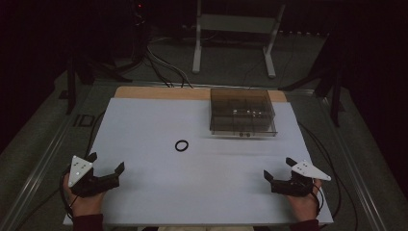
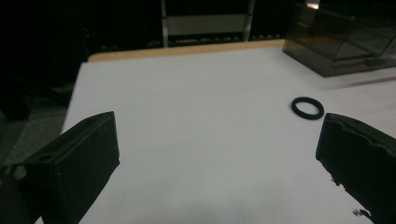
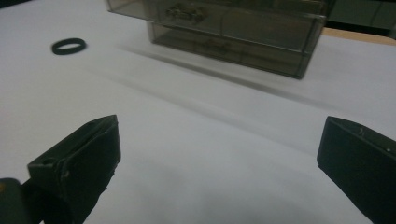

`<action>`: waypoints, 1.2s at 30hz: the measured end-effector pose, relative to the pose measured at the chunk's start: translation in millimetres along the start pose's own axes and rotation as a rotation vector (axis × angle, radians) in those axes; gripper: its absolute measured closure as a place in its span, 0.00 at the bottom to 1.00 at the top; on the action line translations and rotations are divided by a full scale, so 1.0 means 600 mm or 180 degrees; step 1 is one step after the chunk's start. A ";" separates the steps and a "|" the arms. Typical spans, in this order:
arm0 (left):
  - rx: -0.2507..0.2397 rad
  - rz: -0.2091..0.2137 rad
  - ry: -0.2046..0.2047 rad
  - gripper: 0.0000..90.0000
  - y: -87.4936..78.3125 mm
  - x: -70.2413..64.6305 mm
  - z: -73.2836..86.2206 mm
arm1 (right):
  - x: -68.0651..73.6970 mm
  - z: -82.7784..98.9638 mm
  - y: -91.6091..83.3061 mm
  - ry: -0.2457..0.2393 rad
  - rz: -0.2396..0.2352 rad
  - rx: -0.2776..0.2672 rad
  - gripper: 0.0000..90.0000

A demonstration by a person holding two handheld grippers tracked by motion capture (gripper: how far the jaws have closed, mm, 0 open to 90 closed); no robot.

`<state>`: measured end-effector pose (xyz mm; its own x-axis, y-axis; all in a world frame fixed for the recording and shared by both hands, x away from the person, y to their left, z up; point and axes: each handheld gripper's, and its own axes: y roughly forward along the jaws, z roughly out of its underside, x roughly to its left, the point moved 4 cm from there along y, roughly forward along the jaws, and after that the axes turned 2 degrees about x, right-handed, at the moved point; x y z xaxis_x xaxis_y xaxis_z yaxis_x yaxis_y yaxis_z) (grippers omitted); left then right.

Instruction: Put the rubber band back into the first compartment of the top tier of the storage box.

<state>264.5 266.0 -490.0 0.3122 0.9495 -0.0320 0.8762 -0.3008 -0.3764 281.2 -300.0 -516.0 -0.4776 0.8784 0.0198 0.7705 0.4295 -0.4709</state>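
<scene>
So the big white table [image 1: 159, 202] is taking up most of the high view, with a strip of bare wood showing along its far edge. Sitting toward the far right of it is a smoky see-through box [image 1: 243, 113] with drawers, and there are a few small bits lying inside that I can't really make out.

Down at the near edge, the left gripper [image 1: 107, 162] is resting at the near-left corner in the person's hand, jaws spread wide with nothing between them. In the left gripper view you're just seeing plain white surface in the gap. The right gripper [image 1: 279, 168] is doing the same thing at the near-right corner, jaws gaping apart and holding nothing.

The smallest thing here is a black ring [image 1: 181, 145], lying flat roughly mid-table, just in front of and to the left of the box. It's sitting well apart from both grippers, between them and farther out. From the left gripper view it's showing ahead and off to the right [image 2: 307, 108], just beyond the right-hand jaw's tip. From the right gripper view it's way off at the upper left [image 3: 68, 46], with the box [image 3: 233, 32] beside it.
</scene>
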 end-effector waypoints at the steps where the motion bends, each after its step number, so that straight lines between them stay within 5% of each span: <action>1: -0.0030 -0.0002 0.0000 0.01 -0.002 0.000 -0.001 | 0.000 0.000 0.000 0.0000 0.0000 0.0000 0.00; 10: -0.0064 -0.0094 0.0019 0.01 -0.003 0.002 0.000 | 0.005 -0.001 -0.002 -0.0080 0.0010 -0.0076 0.00; 22: -0.0072 -0.0237 0.0106 0.03 -0.010 -0.010 -0.033 | 0.008 0.002 -0.005 -0.0059 0.0027 -0.0047 0.00; 36: 0.0033 -0.0116 0.0072 0.01 0.003 -0.013 -0.066 | 0.014 0.001 -0.003 -0.0091 0.0028 -0.0050 0.00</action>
<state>278.0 254.4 -453.6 0.2883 0.9575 0.0027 0.8835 -0.2649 -0.3865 275.6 -293.2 -515.6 -0.4825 0.8759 -0.0098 0.7812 0.4252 -0.4570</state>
